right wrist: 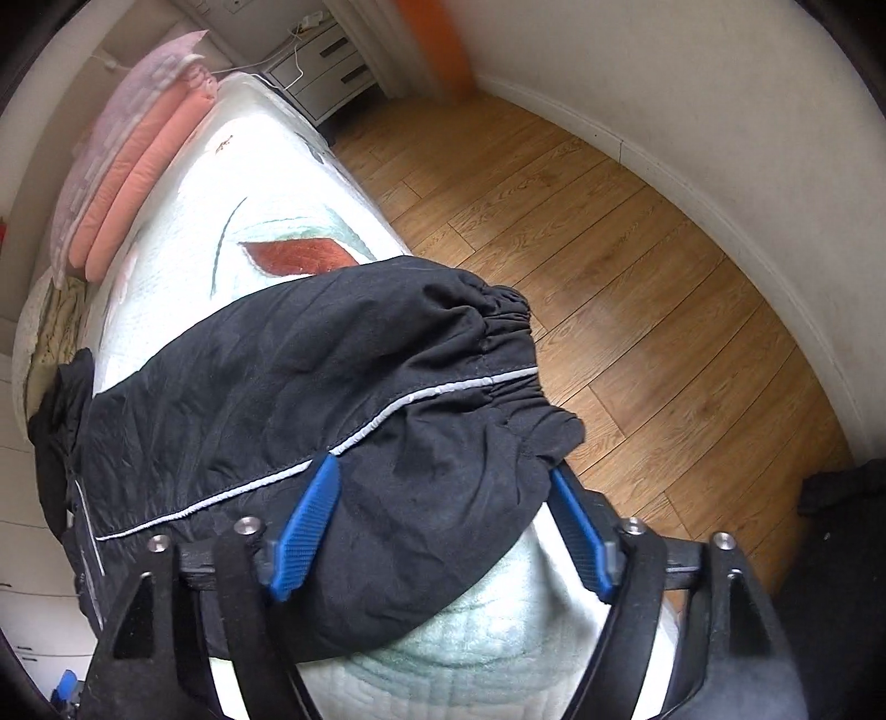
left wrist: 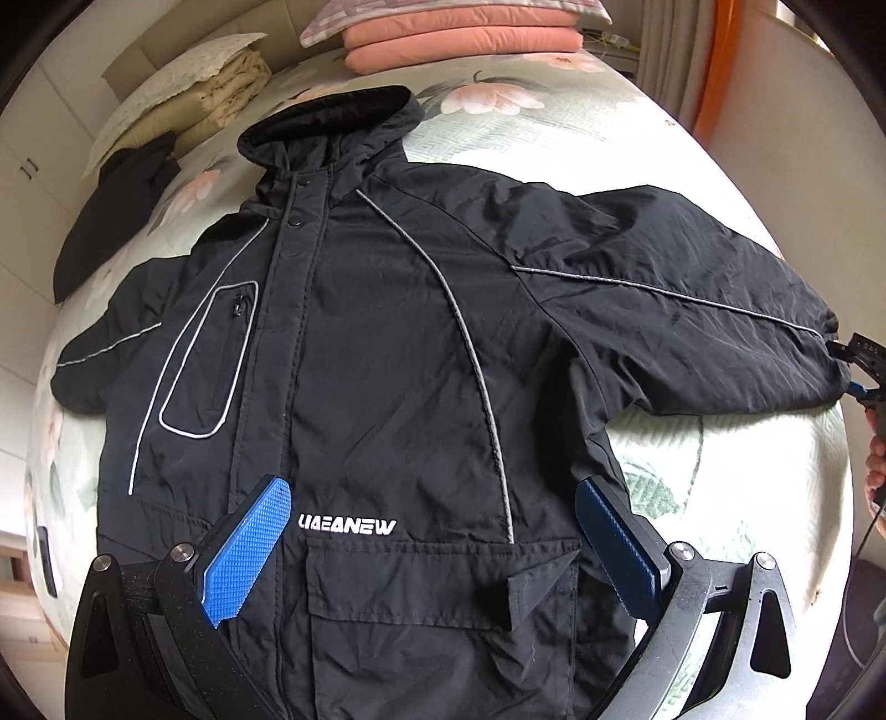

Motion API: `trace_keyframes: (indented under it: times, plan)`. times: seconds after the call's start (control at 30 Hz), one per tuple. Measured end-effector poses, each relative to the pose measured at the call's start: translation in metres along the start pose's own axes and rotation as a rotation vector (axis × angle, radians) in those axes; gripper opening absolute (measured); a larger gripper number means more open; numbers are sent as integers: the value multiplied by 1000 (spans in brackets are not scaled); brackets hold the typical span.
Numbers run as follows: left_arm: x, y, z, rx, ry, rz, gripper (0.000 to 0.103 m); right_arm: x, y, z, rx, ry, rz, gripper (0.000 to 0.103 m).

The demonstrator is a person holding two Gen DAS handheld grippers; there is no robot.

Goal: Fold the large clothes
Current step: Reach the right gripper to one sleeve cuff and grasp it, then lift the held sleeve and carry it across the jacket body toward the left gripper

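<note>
Blue-padded left gripper (left wrist: 432, 531): jaws spread wide above the lower front of the black jacket (left wrist: 387, 343), gripping nothing. Jacket: face up, spread flat on the floral bed (left wrist: 554, 127). Right gripper (right wrist: 443, 515): jaws straddling the sleeve cuff (right wrist: 498, 354) at the bed's edge, apparently not yet pinching it.

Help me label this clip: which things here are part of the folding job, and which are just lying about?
Job: black jacket, its sleeve, left gripper, right gripper.

Lying about: pink cushions, beige bedding, dark garment, bed.
</note>
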State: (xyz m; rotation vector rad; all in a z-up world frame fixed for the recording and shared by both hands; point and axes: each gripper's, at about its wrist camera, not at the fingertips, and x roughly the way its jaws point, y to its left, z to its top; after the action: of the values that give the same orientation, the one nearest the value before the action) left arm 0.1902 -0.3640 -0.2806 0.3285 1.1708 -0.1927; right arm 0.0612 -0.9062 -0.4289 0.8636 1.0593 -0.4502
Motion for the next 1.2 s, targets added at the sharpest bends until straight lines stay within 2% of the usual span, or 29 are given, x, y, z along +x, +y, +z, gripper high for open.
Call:
trace_keyframes:
  times: [0.03, 0.1, 0.2, 0.3, 0.4, 0.53, 0.7, 0.83, 1.03, 1.13, 1.2]
  plan:
    - [1, 1, 0, -2, 0, 0, 103, -2, -3, -1, 9, -4, 6, 65]
    - [2, 3, -1, -7, 2, -1, 103, -6, -8, -3, 26, -25, 2, 48]
    - [2, 9, -4, -12, 3, 0, 103, -17, -1, -5, -2, -63, -29, 35]
    - [1, 17, -6, -21, -8, 4, 103, -33, 26, -10, -95, -116, -126, 29]
    - [0, 29, -8, -35, -16, 8, 103, -56, 65, -22, -212, -200, -251, 27]
    - [0, 59, -13, -78, -22, 2, 103, -94, 126, -42, -353, -326, -337, 24]
    - [4, 109, -19, -131, -31, -16, 103, -130, 230, -86, -538, -422, -350, 22]
    - [7, 154, -21, -167, -18, -40, 102, -128, 330, -132, -707, -431, -342, 20]
    - [3, 239, -28, -183, -51, -36, 102, -88, 482, -226, -914, -405, -272, 18]
    - [4, 286, -33, -231, -64, -78, 102, -59, 545, -270, -969, -373, -235, 18]
    - [7, 311, -35, -235, -72, -58, 102, -35, 580, -297, -994, -343, -219, 18]
